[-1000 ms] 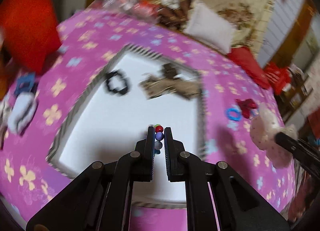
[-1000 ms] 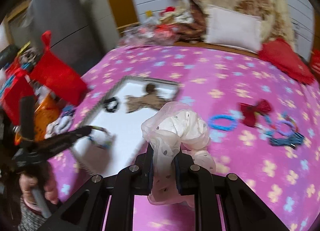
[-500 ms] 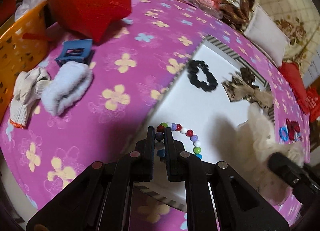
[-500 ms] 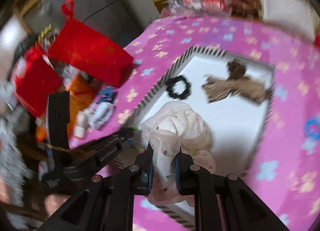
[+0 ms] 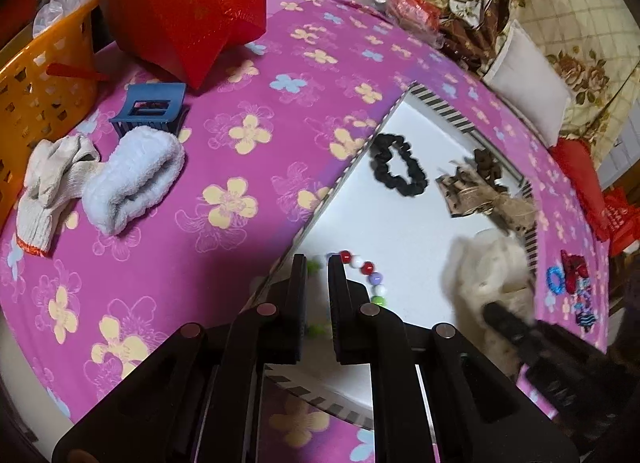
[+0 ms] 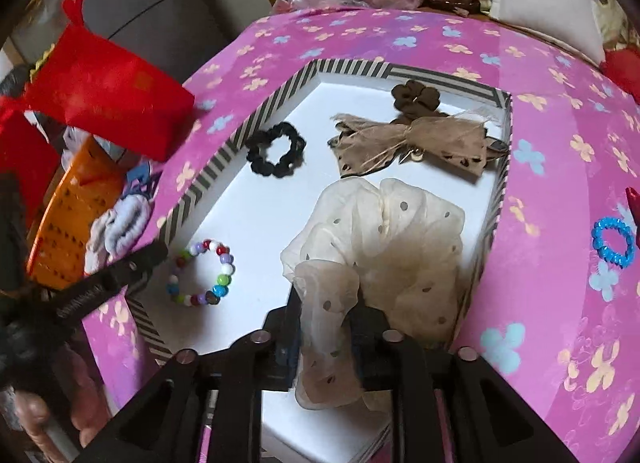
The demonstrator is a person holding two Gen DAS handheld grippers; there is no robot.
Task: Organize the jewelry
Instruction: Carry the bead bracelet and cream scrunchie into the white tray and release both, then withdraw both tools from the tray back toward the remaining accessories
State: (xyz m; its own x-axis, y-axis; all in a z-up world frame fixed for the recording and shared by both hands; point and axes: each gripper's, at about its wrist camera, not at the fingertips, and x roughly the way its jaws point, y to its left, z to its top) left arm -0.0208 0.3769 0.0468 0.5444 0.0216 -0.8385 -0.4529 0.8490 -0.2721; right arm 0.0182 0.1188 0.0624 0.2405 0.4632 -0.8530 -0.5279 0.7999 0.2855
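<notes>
A white tray [image 6: 352, 71] with a striped rim lies on the pink flowered cloth. In it are a black scrunchie [image 6: 260, 167], a brown bow [image 6: 412, 143], a cream dotted scrunchie [image 6: 392, 231] and a coloured bead bracelet [image 6: 224, 259]. My right gripper [image 6: 325, 299] is low over the tray's near side. Its jaws are opening, and a loose fold of the cream scrunchie stands between them while the rest lies on the tray. My left gripper [image 5: 316, 261] is shut on the bracelet [image 5: 366, 267] at the tray's [image 5: 440, 103] left edge, and the rest of the bracelet lies flat.
Left of the tray are a red bag [image 5: 180, 3], an orange basket [image 5: 40, 75], a blue claw clip [image 5: 148, 109] and rolled white socks [image 5: 132, 179]. A blue coil hair tie [image 6: 598, 239] lies on the cloth to the right. Cushions and clutter line the far side.
My right gripper came down over the tray and the cream scrunchie now rests there, the jaws a little wider. My left gripper swung to the tray's left edge and the bracelet now lies flat.
</notes>
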